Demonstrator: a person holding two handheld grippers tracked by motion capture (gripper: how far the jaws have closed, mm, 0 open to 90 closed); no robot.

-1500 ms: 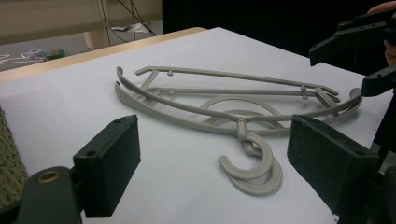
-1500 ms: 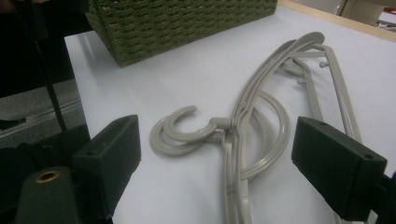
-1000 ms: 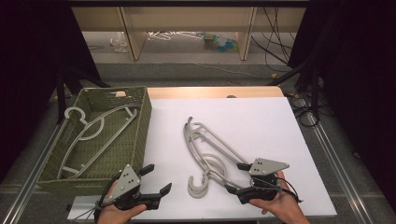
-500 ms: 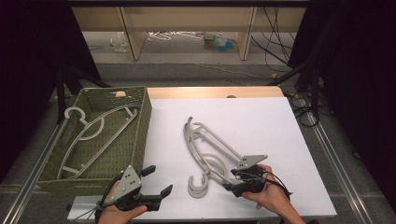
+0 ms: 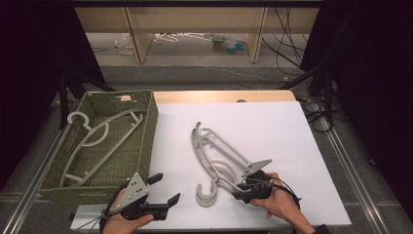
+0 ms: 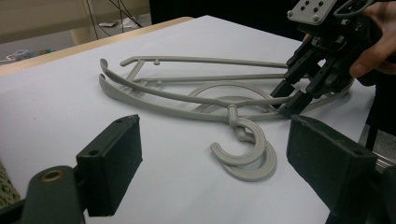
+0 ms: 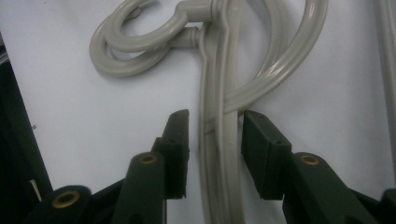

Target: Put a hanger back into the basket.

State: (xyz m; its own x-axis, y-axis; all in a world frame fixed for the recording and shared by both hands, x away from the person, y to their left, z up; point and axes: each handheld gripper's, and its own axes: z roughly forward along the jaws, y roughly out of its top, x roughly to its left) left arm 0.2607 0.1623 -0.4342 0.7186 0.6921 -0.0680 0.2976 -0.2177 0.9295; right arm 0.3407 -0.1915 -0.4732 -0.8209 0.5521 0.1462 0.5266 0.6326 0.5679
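Note:
A stack of grey plastic hangers (image 5: 216, 153) lies on the white table top (image 5: 277, 131), hooks toward the near edge. My right gripper (image 5: 237, 191) is down at the near end of the stack. In the right gripper view it (image 7: 215, 140) is open, and its jaws straddle the hangers' arm (image 7: 219, 93) with small gaps on both sides. My left gripper (image 5: 165, 188) hovers open near the front left, empty. In the left gripper view its jaws (image 6: 219, 163) frame the hooks (image 6: 243, 156), and the right gripper (image 6: 299, 93) sits on the arm beyond.
A green woven basket (image 5: 148, 126) stands at the table's left with one grey hanger (image 5: 92, 136) lying inside. The table's near edge runs just under both hands. Wooden shelving (image 5: 195, 24) and cables are on the floor beyond the far edge.
My right gripper has moved left and down onto the hangers' arm, so its jaws now straddle it. The left gripper has hardly moved.

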